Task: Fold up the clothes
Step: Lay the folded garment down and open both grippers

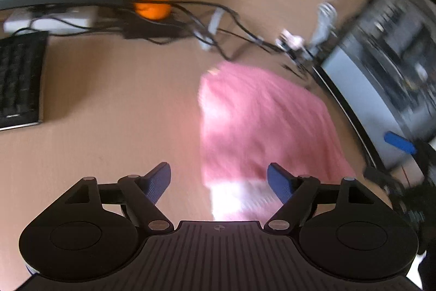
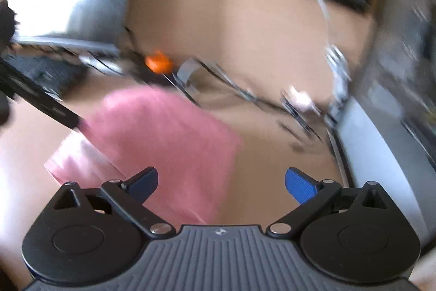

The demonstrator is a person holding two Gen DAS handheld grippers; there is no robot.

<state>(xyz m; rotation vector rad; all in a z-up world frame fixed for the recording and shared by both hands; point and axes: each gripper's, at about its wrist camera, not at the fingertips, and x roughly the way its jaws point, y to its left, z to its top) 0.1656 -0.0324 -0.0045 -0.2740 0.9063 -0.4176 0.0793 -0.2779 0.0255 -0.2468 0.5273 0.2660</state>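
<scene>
Blue-padded fingers of the left gripper [image 1: 219,182] stand spread with nothing between them, hovering above the near edge of the pink cloth [image 1: 259,122]; no pad presses on the fabric. Over in the right wrist view the right gripper [image 2: 220,183] is spread wide as well, empty, its left finger over the cloth's near right part and its right finger over bare desk [image 2: 272,160].

That pink cloth lies flat on the wooden desk as a folded block, with a monitor [image 1: 381,72] to its right, a keyboard [image 1: 19,78] well apart to the left, and a tangle of cables [image 1: 190,18] with an orange object [image 1: 152,6] at the far edge. It looks like a soft, light terry piece: limp, likely to sag and drag if lifted by one point, not slippery or fragile. I judge the best hold to be at two corners of one edge, pinching all layers together so the fold does not slide open.

Both grippers tilt downward toward the desk from the near side, the left one steeper. Both views are blurred, so the cloth's finer folds cannot be read
</scene>
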